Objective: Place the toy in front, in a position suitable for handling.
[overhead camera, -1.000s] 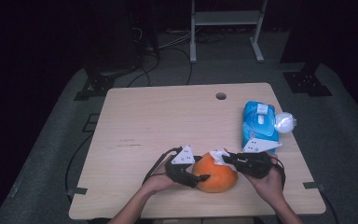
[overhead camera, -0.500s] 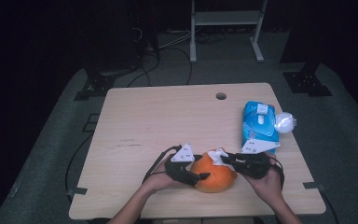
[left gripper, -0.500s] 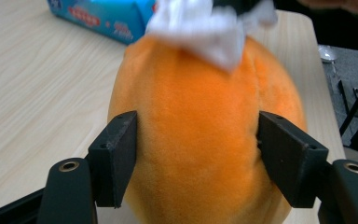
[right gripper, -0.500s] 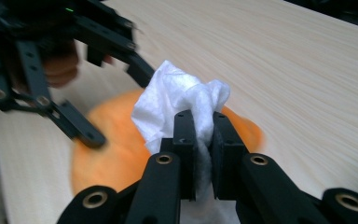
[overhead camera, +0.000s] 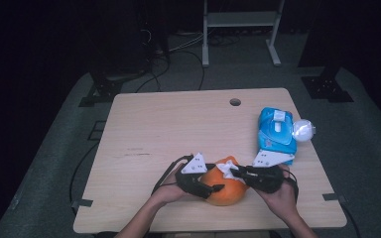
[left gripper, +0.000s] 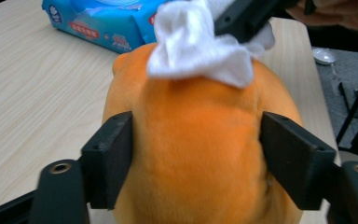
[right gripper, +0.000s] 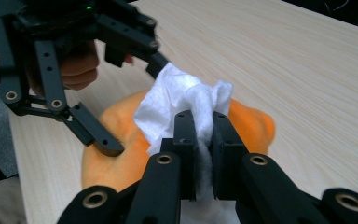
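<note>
**Left tongs re-gripping the plush, right tongs pinching the wipe**

Versus a second ago: layout unchanged. Both hands sit at the same spot at the near edge of the surface (overhead camera: 144, 124), orange plush (overhead camera: 223, 191) between them, blue pack in the same place at the right. Only change: left tongs' jaws have been closing, then eased open a little, with the plush between them throughout.

Left tongs (left gripper: 196, 154): part open, one pad on each flank of the plush, fabric bulging slightly at the pads, so it has hold of it. Right tongs (right gripper: 199, 140): jaws nearly together, clamped on a bunch of white wipe (right gripper: 182, 100); wipe lies on top of the plush, touching it.

Materials/shapes:
- Plush: rounded, soft, short fuzzy orange pile.
- Wipe: thin, crumpled, non-woven look, folds standing up.
- Tongs: matte black, flat rectangular pads, linkage arms with metal rivets.
- Wet-wipe pack (overhead camera: 276, 130): glossy blue film, white flip lid, far right, well apart from the plush.
- Surface: pale wood grain, round hole (overhead camera: 235, 102) at the far edge.
</note>
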Demonstrator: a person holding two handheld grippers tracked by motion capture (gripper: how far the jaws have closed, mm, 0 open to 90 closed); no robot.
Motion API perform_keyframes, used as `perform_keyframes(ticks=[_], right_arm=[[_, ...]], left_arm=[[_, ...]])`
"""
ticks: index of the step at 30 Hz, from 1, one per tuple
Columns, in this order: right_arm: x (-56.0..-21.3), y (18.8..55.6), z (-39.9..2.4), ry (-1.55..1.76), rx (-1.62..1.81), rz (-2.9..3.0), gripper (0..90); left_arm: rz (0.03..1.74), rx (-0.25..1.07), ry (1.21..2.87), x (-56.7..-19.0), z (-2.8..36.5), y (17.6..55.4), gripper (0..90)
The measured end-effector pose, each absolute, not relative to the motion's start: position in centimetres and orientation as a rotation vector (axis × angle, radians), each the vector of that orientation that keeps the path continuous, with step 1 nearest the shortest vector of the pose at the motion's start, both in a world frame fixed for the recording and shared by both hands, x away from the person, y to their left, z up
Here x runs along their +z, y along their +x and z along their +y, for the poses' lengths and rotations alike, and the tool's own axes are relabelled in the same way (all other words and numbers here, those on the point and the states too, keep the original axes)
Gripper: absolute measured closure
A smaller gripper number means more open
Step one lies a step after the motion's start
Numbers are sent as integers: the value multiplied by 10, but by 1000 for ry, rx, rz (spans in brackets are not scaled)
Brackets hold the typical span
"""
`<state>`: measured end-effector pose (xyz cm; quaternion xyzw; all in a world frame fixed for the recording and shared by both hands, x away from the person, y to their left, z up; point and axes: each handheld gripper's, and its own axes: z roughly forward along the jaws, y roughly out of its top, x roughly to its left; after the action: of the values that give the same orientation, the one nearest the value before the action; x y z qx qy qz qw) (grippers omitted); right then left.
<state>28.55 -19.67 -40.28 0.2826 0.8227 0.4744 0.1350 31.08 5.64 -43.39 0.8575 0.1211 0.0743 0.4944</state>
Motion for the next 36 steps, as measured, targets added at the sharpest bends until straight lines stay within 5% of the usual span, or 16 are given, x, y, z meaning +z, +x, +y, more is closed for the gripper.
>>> perform_keyframes(ticks=[10, 15, 22, 36], right_arm=[[-409, 296, -213, 894, 1375, 2374, 814], [-407, 288, -205, 852, 1436, 2390, 815], [-403, 286, -202, 816, 1438, 2394, 813], [-406, 289, -209, 856, 1434, 2396, 813]], left_arm=[[280, 171, 2072, -435, 59, 309, 315], [333, 145, 2038, -426, 55, 311, 126], [275, 175, 2076, -430, 58, 306, 304], [338, 160, 2044, -435, 62, 312, 291]])
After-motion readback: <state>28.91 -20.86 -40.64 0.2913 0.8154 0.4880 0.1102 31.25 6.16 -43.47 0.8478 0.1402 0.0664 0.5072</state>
